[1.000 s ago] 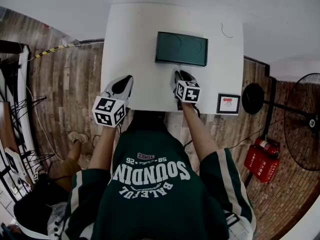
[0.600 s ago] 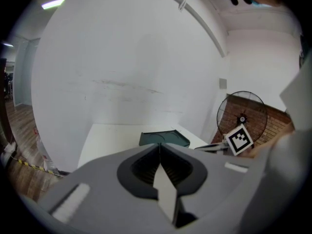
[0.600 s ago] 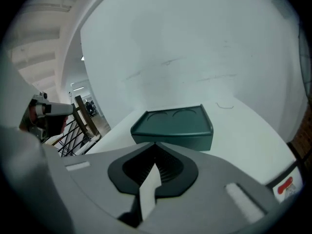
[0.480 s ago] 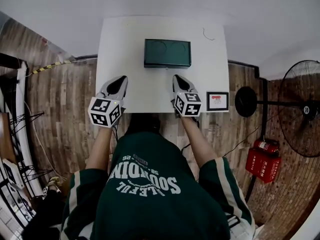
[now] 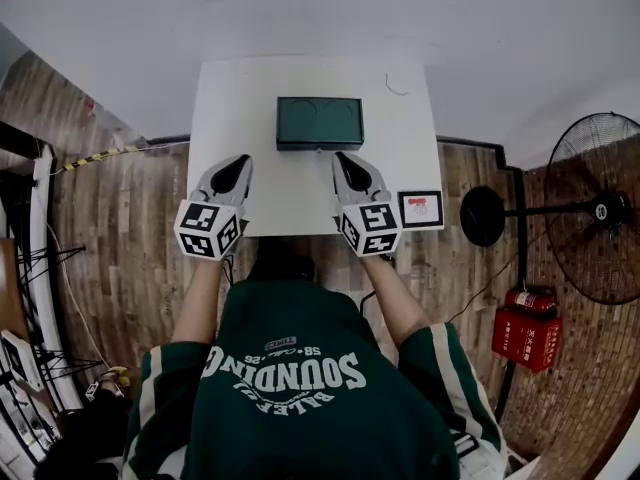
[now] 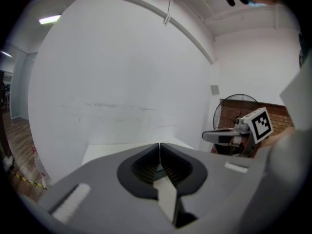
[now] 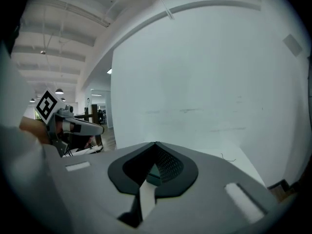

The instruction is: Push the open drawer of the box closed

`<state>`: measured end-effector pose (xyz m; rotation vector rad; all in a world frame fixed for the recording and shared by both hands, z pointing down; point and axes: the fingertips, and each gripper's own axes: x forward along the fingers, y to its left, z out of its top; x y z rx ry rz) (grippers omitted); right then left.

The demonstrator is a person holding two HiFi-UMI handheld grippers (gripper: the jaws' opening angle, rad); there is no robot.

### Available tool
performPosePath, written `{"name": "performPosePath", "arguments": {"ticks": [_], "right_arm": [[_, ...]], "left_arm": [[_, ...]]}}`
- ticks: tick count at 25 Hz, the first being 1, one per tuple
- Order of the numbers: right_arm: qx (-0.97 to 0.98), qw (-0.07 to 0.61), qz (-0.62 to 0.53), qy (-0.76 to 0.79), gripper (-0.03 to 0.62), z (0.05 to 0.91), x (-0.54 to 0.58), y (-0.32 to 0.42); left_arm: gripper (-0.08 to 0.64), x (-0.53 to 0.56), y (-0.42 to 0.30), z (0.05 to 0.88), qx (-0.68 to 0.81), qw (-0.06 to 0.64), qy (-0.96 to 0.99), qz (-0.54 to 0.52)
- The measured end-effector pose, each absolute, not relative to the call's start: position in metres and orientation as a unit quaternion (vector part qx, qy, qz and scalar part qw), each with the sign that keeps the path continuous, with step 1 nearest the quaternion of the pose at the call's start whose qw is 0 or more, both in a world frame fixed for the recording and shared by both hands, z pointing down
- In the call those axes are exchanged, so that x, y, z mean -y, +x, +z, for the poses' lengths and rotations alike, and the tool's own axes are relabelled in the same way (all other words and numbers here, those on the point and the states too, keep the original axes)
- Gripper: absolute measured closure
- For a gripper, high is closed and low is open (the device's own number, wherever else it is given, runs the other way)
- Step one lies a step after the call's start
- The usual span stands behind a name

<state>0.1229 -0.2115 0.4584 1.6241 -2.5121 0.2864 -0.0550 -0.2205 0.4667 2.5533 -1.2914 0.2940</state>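
Note:
A dark green box (image 5: 319, 123) lies on the white table (image 5: 240, 98), near its middle toward the far side; no drawer shows sticking out from it in the head view. My left gripper (image 5: 238, 164) hovers over the table's near left part, shut and holding nothing. My right gripper (image 5: 343, 158) hangs just in front of the box's near edge, also shut and holding nothing. In the left gripper view the jaws meet at their tips (image 6: 159, 144) and the right gripper (image 6: 229, 136) shows at the right. A sliver of the green box (image 7: 155, 172) shows between the right jaws.
A small framed card (image 5: 420, 209) rests on the table's near right corner. A standing fan (image 5: 598, 208) and a red fire extinguisher (image 5: 527, 326) stand on the wooden floor at right. A white wall runs behind the table.
The view has shifted, so the table and box sit higher and smaller in the picture. My right gripper has drawn back a little from the box's front edge. Both stay shut.

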Motion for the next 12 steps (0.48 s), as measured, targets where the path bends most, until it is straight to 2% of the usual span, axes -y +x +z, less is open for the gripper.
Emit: {"name": "performPosePath", "arguments": {"ticks": [12], "right_arm": [[0.837, 0.064, 0.099, 0.535, 0.591, 0.4581, 0.1991, 0.1230]], "left_arm": [[0.505, 0.2134, -0.0491, 0.4561, 0.450, 0.122, 0.881, 0.084]]}}
